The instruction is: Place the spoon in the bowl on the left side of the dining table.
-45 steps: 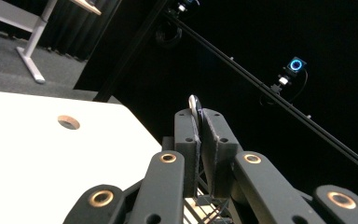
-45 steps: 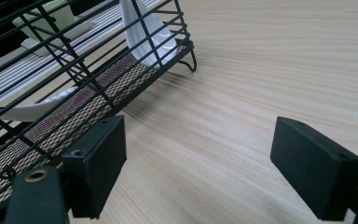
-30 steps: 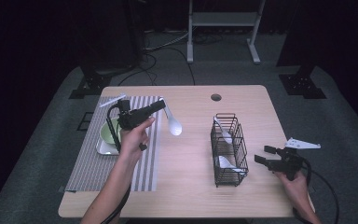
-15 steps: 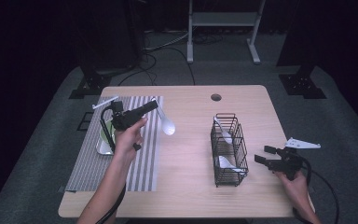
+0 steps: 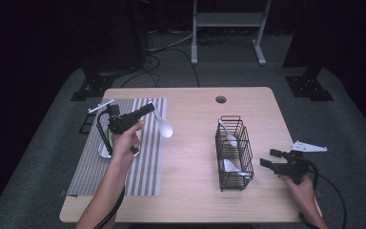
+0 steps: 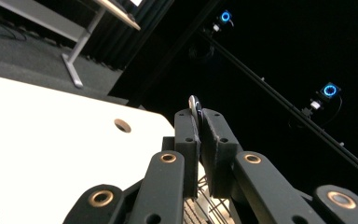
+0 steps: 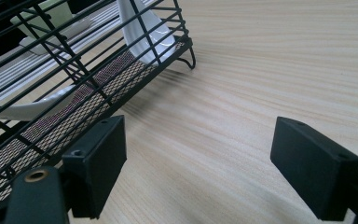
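Pale wooden table [image 5: 190, 191] seen from above. At its 9 o'clock side, over a striped mat [image 5: 90, 167], the left gripper [image 5: 148, 109] is raised off the surface, its jaws pressed together on the handle of a white spoon [image 5: 163, 126] whose bowl points toward 3 o'clock. A black wire basket [image 5: 233, 153] stands toward 4 o'clock, with two more white spoons inside. Just beside the basket, at 4 o'clock, the right gripper [image 7: 198, 156] rests low with jaws spread wide, gripping nothing.
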Demonstrator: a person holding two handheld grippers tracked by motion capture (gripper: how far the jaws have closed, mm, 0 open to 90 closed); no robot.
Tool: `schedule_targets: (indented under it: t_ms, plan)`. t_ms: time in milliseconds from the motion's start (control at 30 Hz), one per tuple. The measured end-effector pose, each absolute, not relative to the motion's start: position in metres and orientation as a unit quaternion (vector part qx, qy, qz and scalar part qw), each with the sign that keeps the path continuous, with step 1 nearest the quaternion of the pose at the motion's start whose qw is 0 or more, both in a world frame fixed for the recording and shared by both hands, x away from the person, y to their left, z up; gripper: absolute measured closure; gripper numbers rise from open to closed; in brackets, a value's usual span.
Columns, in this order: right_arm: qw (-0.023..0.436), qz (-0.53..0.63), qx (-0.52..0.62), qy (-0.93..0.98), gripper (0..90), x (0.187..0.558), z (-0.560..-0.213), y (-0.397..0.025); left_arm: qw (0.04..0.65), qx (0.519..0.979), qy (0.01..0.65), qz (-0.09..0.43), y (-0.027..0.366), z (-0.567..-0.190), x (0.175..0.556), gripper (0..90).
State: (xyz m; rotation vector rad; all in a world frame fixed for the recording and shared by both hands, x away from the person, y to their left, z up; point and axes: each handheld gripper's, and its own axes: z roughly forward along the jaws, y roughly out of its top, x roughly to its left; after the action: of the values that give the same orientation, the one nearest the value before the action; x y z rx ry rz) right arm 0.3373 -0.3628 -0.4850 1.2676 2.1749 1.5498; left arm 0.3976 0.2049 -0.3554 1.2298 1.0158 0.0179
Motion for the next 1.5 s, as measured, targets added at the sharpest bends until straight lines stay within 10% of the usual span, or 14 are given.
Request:
schedule_targets:
  t_ms: [1500]
  plan:
    - [0.083, 0.521, 0.427, 0.735, 17.1, 0.338, -0.485, -0.363, 0.691, 0.521, 0.499, 0.038, 0.26, -0.362, 0.402, 85.2]
